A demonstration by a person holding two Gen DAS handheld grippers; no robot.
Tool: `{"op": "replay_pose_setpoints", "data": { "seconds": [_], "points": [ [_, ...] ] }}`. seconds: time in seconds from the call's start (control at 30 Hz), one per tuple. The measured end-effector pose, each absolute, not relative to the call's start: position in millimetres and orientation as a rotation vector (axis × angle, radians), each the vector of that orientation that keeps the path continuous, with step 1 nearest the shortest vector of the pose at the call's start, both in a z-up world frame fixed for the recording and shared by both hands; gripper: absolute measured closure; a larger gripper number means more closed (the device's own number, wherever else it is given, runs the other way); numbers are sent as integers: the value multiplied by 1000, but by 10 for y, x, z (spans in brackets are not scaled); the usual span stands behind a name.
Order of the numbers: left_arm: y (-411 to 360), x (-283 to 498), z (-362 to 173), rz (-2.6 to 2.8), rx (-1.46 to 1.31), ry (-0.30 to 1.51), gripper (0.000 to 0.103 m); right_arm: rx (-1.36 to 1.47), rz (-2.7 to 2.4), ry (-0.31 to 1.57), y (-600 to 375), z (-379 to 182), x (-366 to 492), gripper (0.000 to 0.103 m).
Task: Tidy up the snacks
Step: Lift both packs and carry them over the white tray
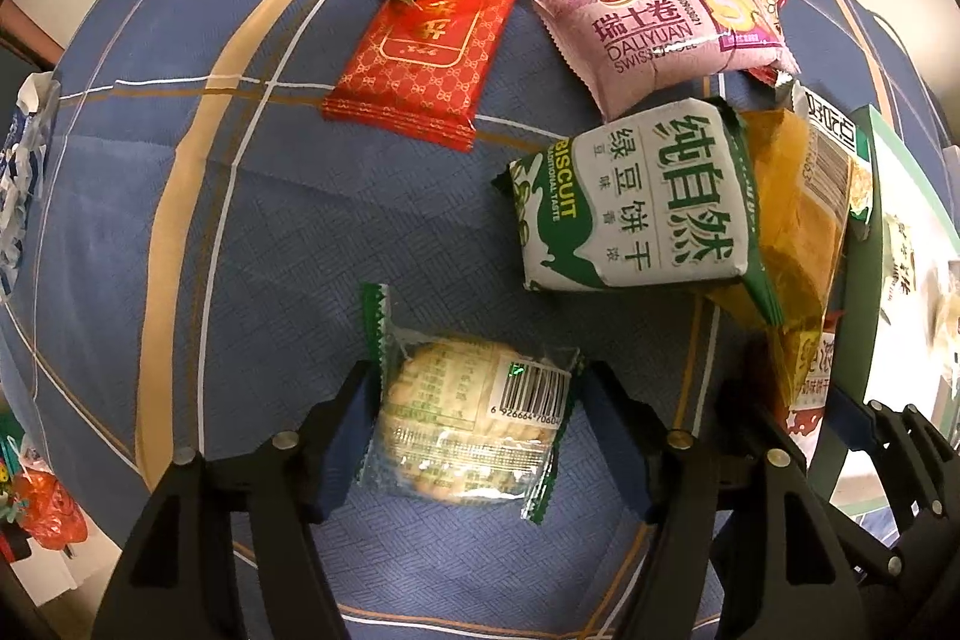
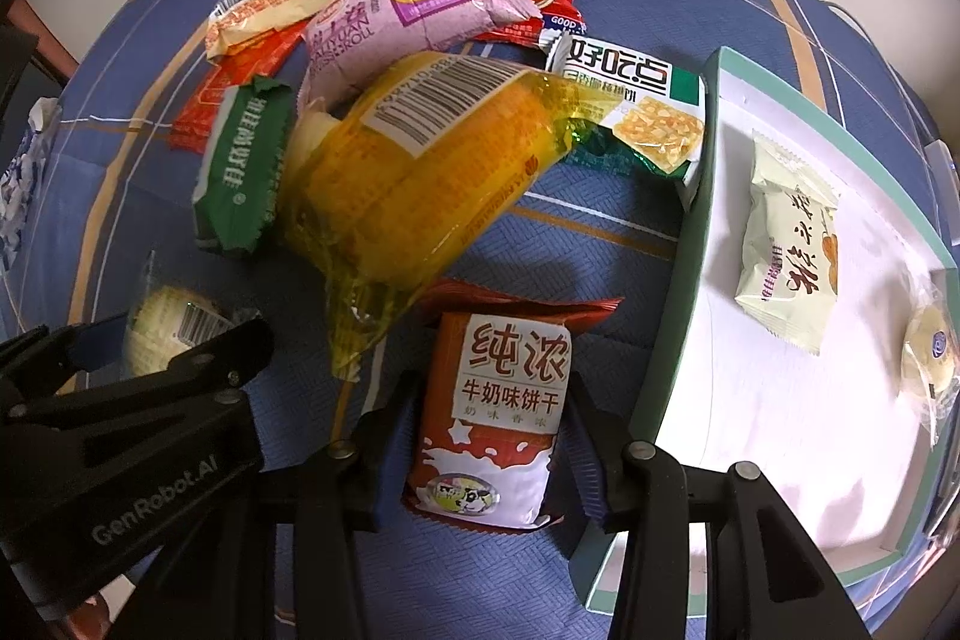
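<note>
Kept the green box (image 2: 690,220) close on the right as sorting bin; clamped the milk biscuit pack (image 2: 492,400) in the right gripper (image 2: 486,430) beside its wall, seemingly for lifting in; pinched the clear cracker packet (image 1: 468,418) in the left gripper (image 1: 474,394), flat on the cloth (image 1: 270,250), likely next

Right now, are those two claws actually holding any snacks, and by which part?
Left gripper grips the clear cracker pack across its sides. Right gripper grips the milk biscuit pack across its sides.
</note>
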State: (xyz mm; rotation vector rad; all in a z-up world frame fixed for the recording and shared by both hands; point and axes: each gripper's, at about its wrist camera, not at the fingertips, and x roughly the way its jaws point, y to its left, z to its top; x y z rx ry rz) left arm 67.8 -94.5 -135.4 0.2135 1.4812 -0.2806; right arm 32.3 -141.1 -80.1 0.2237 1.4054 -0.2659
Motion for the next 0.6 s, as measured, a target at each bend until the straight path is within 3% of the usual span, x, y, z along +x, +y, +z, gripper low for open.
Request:
{"op": "replay_pose_setpoints", "data": {
  "seconds": [0.1,0.6],
  "points": [
    [-702,664,-1220,-286,211,1471,42,234,-270,1404,-1424,-807,318,57],
    [-505,792,-728,-291,105,1383,43,365,-259,1355,-1685,-580,197,61]
  ]
}}
